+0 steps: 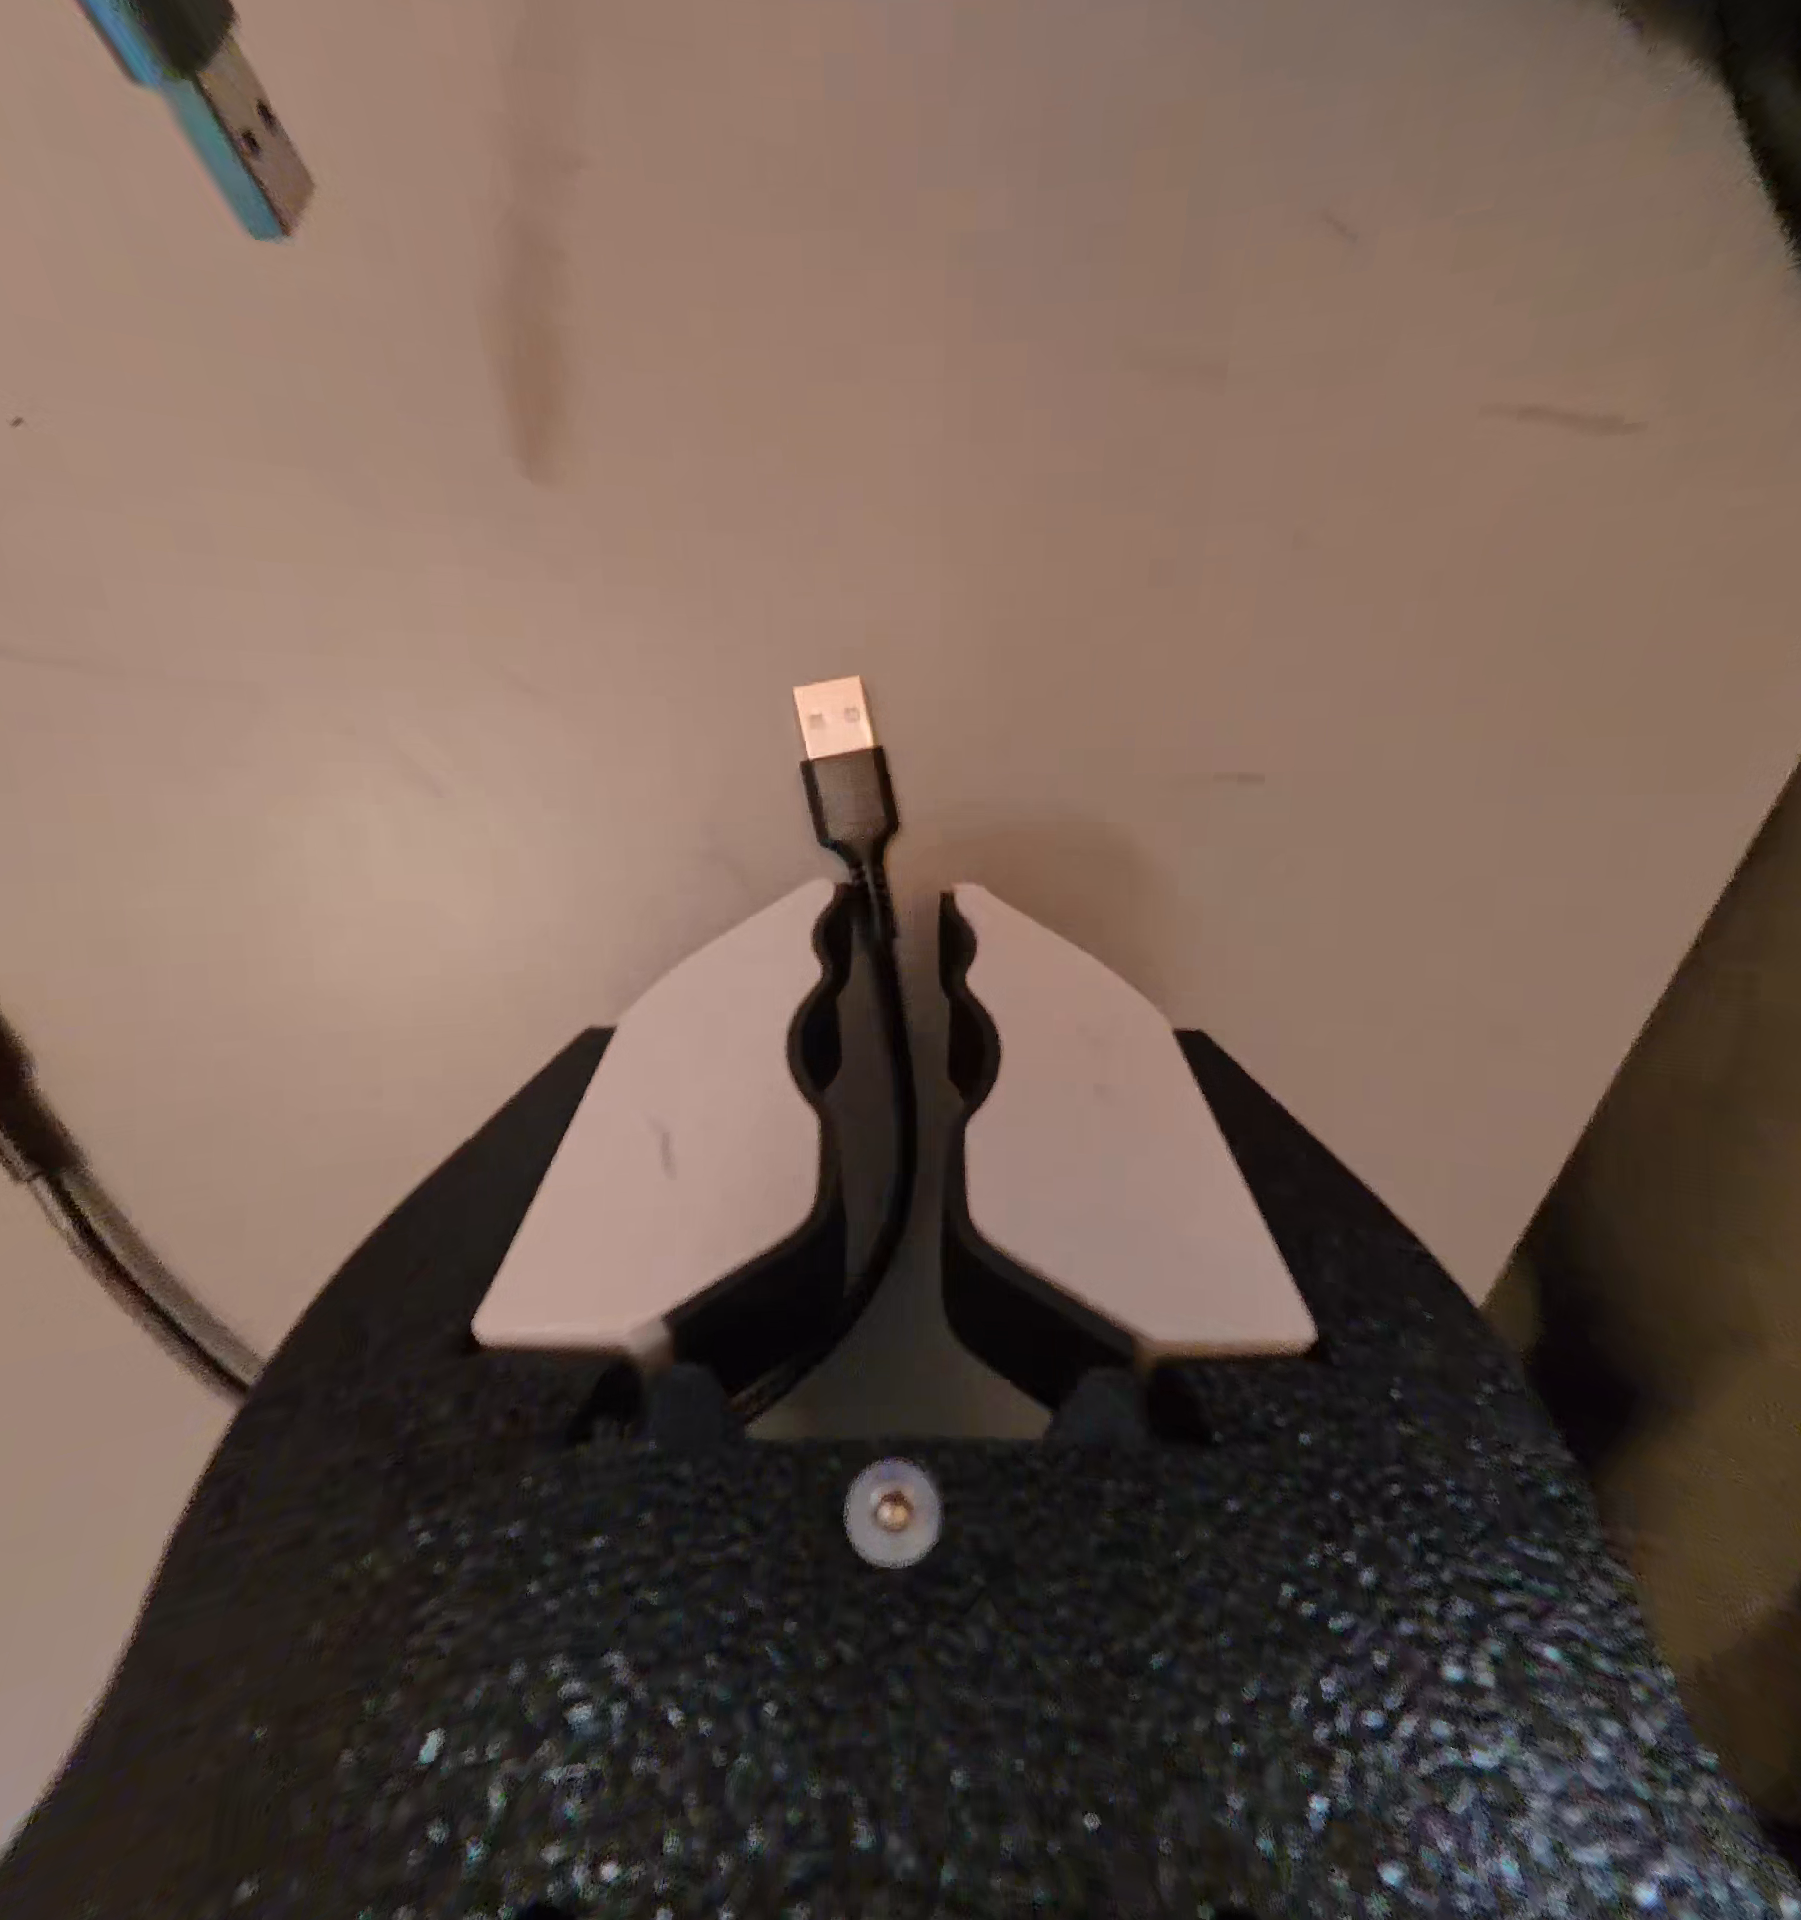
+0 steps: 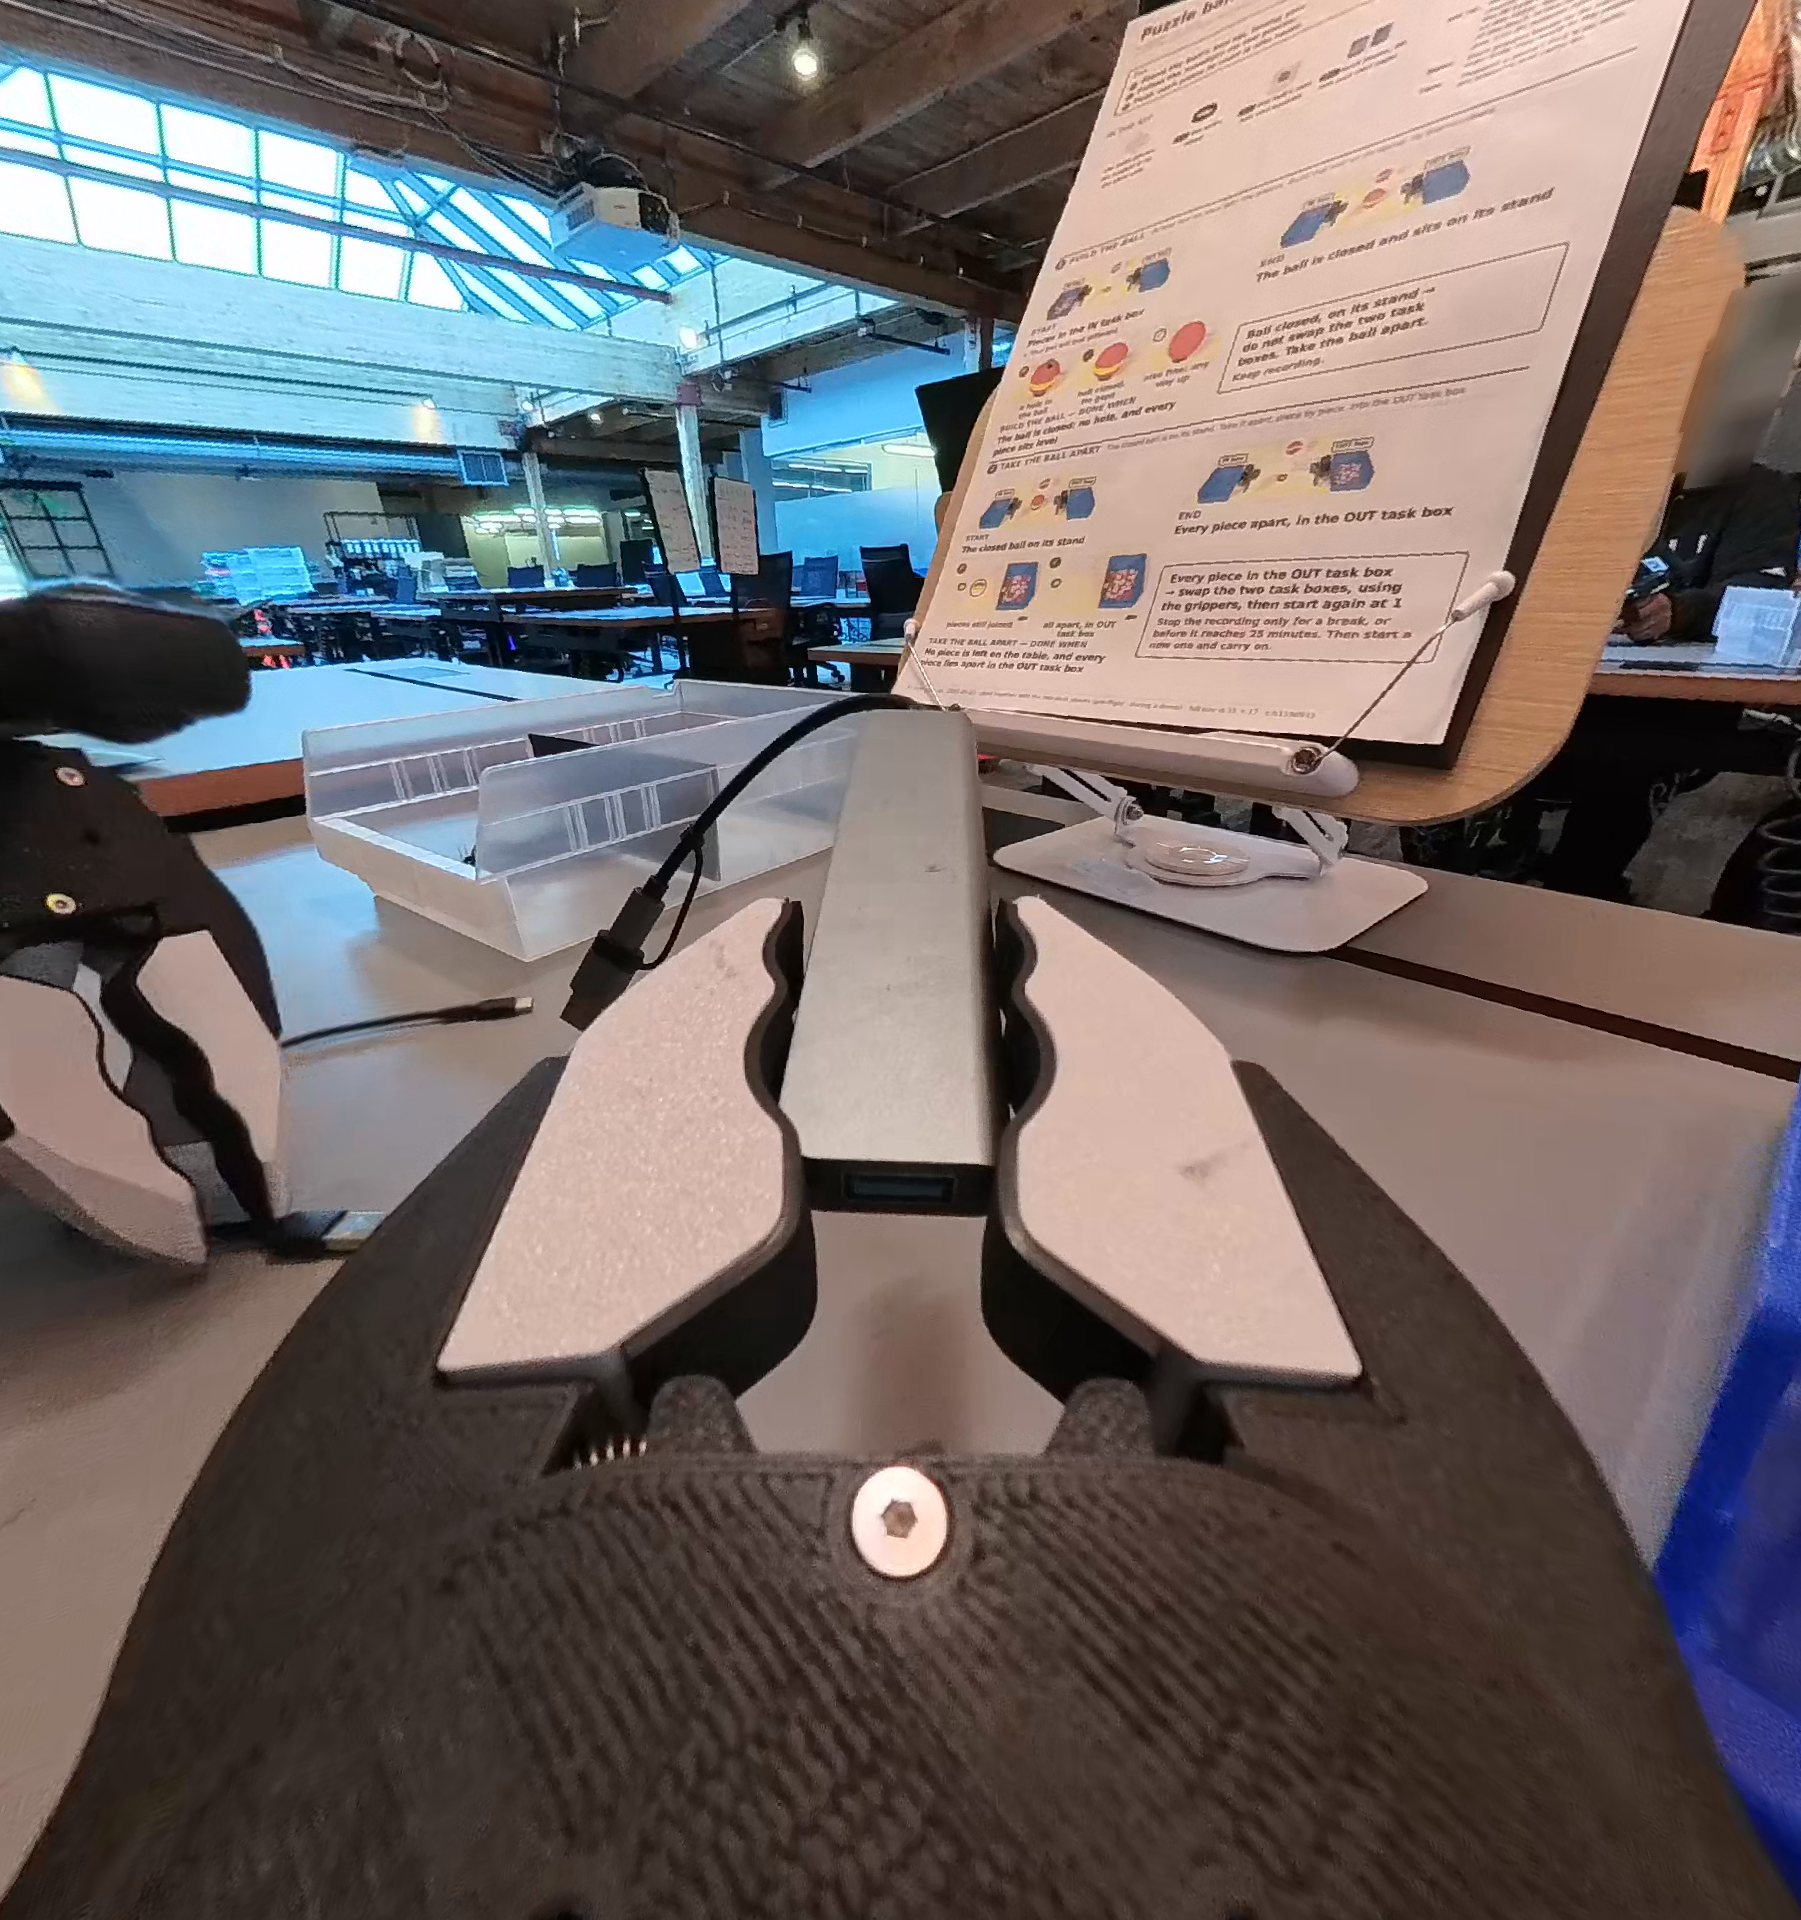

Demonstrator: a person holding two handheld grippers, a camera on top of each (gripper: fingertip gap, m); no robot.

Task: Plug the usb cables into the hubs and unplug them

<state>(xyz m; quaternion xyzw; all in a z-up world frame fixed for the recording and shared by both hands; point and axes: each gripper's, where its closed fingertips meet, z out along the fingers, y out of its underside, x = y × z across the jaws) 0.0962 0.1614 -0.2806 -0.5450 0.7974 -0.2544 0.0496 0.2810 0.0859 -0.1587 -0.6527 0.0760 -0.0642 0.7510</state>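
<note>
One grey hub (image 2: 901, 956) is clenched in the right tool (image 2: 901, 1049); left tool (image 1: 888, 904) released around one black cable (image 1: 880, 1039).

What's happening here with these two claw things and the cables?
A person works two hand-held grippers. The right gripper is clamped on a grey USB hub, lifted off the table. The left gripper is open around a black USB cable lying on the table, its plug not in any hub.
</note>
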